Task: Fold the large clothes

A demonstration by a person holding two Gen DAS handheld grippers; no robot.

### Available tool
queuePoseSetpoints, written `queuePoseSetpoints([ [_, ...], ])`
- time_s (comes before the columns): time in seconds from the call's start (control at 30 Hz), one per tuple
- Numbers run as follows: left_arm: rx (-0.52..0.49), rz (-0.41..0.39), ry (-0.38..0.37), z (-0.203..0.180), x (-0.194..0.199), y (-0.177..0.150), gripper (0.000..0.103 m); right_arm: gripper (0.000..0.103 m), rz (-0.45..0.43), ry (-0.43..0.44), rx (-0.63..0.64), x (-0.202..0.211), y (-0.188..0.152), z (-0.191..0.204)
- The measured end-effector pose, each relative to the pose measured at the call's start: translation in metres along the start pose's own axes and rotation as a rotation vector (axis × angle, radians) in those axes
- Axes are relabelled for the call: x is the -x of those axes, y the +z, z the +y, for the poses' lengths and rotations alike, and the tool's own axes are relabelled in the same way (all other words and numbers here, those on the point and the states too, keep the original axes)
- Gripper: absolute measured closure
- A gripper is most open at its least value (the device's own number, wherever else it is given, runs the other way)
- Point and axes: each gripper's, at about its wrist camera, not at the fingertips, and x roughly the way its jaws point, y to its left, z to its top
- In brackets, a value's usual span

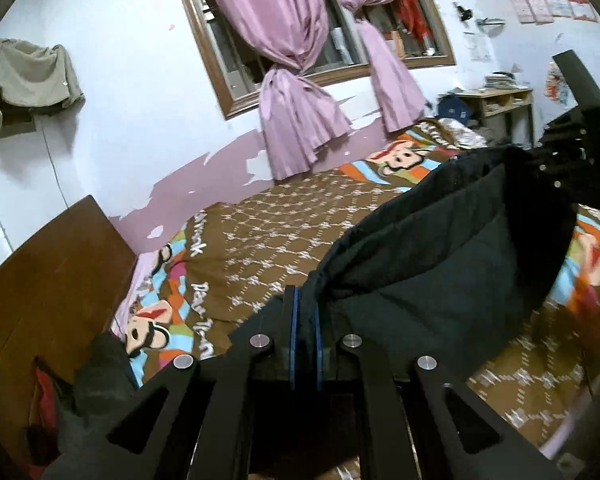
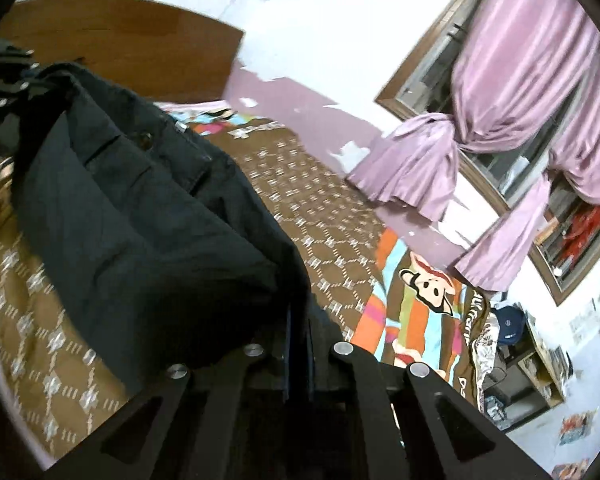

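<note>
A large black garment (image 1: 440,264) hangs stretched between both grippers above the bed. My left gripper (image 1: 306,304) is shut on one edge of it, the cloth pinched between the blue pads. At the far right of the left wrist view, the other gripper (image 1: 572,136) holds the opposite end. In the right wrist view the black garment (image 2: 140,216), with a button and waistband showing, sags to the left, and my right gripper (image 2: 300,316) is shut on its near edge. The left gripper (image 2: 12,76) appears at the far left, behind the cloth.
Below lies a bed with a brown patterned cover (image 1: 284,224) with cartoon figures. A wooden headboard (image 1: 40,280) stands at one end. Pink curtains (image 1: 292,80) hang at the window. A desk (image 1: 496,100) with clutter stands beyond the bed's foot. A dark garment (image 1: 100,380) lies by the headboard.
</note>
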Motion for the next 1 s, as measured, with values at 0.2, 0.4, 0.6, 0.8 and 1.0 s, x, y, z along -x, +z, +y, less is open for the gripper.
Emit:
queuePoseSetpoints([
  [0.2,0.045,0.009,0.065,0.020,-0.077,0.001,0.098,0.098,0.030,-0.020,-0.054,-0.080,0.022,-0.019],
  [0.4,0.103,0.043,0.152,0.032,-0.161,-0.022,0.098,0.098,0.066,-0.022,-0.067,-0.167,0.030,-0.010],
  [0.6,0.179,0.177,0.153,0.043,-0.230,-0.051,0.096,0.093,0.109,-0.006,-0.175,-0.234,0.014,-0.002],
  [0.8,0.204,0.164,0.174,0.039,-0.226,-0.060,0.075,0.054,0.045,0.034,-0.297,-0.238,0.008,-0.003],
  [1.0,0.337,-0.016,0.199,0.055,-0.173,-0.069,0.008,0.016,-0.086,0.067,-0.363,-0.186,0.003,-0.013],
])
